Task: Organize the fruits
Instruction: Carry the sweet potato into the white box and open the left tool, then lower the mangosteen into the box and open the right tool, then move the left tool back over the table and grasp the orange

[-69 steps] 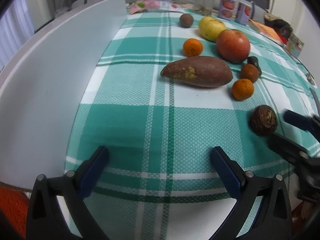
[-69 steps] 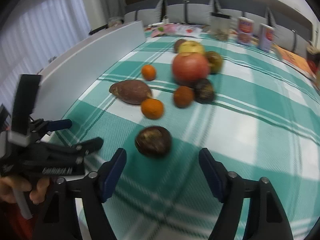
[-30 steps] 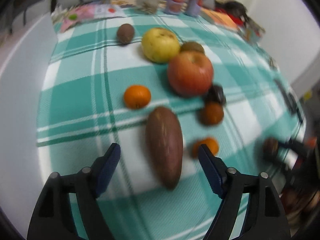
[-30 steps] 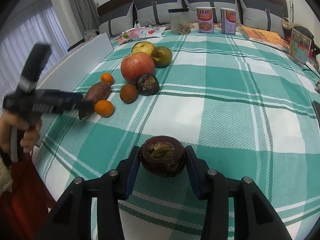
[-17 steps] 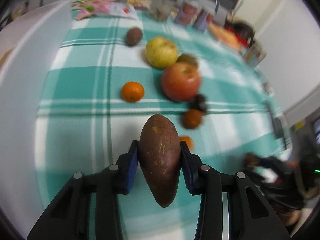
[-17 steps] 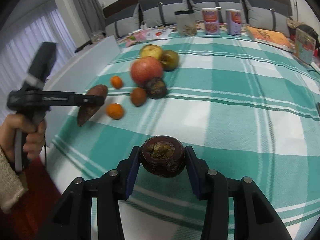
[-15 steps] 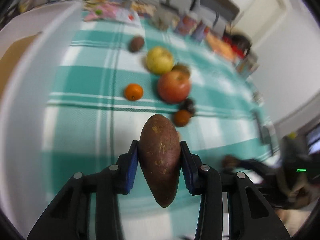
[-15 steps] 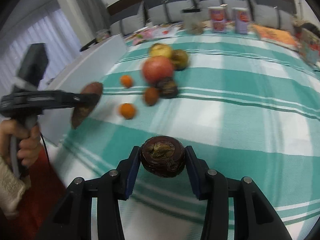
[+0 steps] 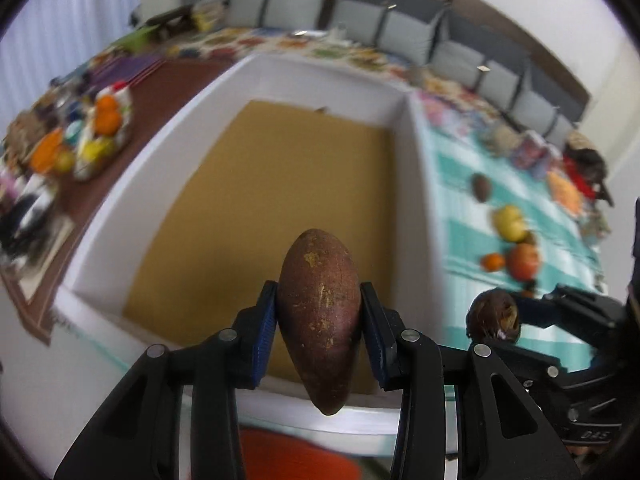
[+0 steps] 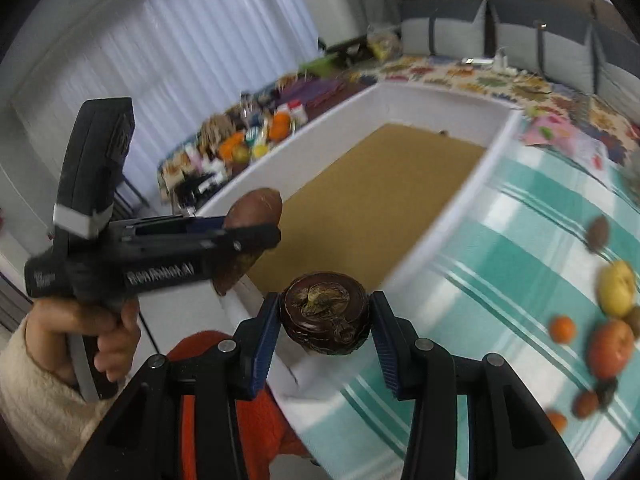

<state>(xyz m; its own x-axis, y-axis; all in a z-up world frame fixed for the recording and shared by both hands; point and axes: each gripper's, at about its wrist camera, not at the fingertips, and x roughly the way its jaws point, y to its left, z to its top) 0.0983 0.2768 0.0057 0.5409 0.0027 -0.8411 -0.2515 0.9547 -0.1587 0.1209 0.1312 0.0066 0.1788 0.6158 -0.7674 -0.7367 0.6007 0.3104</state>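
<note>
Nearest each lens, left gripper [image 9: 319,330] clamps a sweet potato [image 9: 319,336] above the white box [image 9: 418,184] near rim, right gripper [image 10: 323,320] clamps a dark round fruit [image 10: 324,312] beside it; beyond, brown box floor [image 9: 280,208] bare, remaining fruits [image 9: 516,248] on the checked cloth [image 10: 520,240].

The left hand-held gripper [image 9: 319,330] points steeply down, blue pads clamped on a reddish-brown sweet potato [image 9: 319,330]. The right hand-held gripper [image 10: 324,314] likewise grips a dark brown round fruit [image 10: 324,314].
</note>
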